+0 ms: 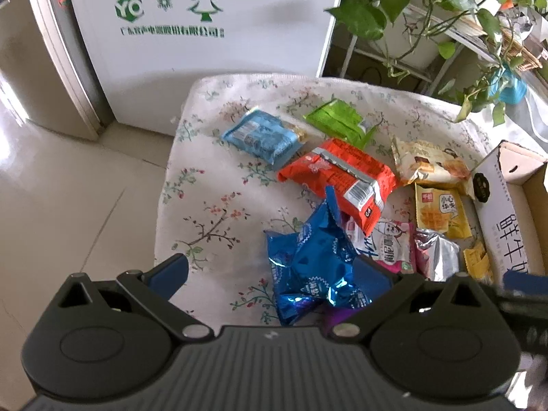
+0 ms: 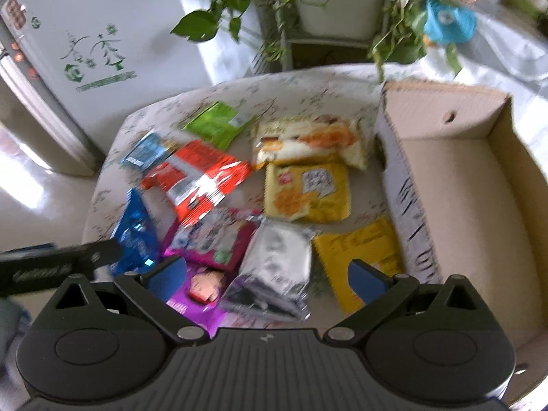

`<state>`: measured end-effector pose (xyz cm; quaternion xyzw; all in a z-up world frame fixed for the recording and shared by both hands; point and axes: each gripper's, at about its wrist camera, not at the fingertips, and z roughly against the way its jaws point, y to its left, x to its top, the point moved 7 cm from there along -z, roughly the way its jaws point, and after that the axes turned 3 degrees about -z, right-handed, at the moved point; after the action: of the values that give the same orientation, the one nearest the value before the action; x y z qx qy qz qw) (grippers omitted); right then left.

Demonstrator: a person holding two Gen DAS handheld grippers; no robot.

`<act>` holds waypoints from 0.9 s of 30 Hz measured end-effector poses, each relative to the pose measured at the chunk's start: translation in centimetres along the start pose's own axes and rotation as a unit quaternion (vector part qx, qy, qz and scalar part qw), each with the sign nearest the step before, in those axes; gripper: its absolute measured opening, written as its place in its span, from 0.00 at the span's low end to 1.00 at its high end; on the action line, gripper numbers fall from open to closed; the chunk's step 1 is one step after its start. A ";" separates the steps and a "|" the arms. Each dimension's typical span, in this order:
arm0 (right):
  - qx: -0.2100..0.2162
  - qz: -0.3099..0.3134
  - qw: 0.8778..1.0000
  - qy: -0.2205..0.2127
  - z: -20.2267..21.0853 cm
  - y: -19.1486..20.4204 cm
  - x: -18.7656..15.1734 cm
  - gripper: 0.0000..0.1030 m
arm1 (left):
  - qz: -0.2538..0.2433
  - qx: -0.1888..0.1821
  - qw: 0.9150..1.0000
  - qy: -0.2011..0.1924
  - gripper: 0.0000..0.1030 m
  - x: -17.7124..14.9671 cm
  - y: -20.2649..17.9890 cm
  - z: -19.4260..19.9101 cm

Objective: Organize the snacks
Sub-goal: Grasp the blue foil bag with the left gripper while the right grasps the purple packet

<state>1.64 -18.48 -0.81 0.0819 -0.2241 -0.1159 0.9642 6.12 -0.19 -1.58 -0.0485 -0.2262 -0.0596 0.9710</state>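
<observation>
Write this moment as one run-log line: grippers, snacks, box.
left gripper: open, over blue pack | right gripper: open, over silver pack | snacks: all on cloth | box: empty

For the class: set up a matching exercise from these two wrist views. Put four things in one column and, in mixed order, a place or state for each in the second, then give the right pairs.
Column 1
1. green packet
2. shiny blue packet
3. cardboard box
4. silver packet

Column 2
A. between the open jaws of the left tool
B. nothing lies inside it
C. at the far side of the cloth, toward the plant
D. between the open jaws of the right tool, beside a purple packet

Pairs: 1-C, 2-A, 3-B, 4-D
</observation>
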 end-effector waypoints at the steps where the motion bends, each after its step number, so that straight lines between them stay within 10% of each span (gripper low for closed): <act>1: 0.010 -0.003 1.000 0.008 -0.1 0.1 -0.3 0.99 | 0.009 -0.007 1.000 0.004 0.97 0.0 0.1 -0.4; 16: 0.082 0.006 0.994 0.070 -1.3 2.4 -3.5 0.91 | 0.052 -0.092 0.994 0.003 0.96 0.5 -2.0 -2.0; 27: 0.090 0.002 0.992 0.083 -2.5 3.4 -3.7 0.90 | 0.076 -0.042 0.996 0.008 0.92 -0.3 1.0 -3.9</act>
<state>0.15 -13.99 -3.89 0.1770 -0.1526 -0.0863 0.9685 7.67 0.33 -5.22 -0.1062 -0.2111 0.0045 0.9717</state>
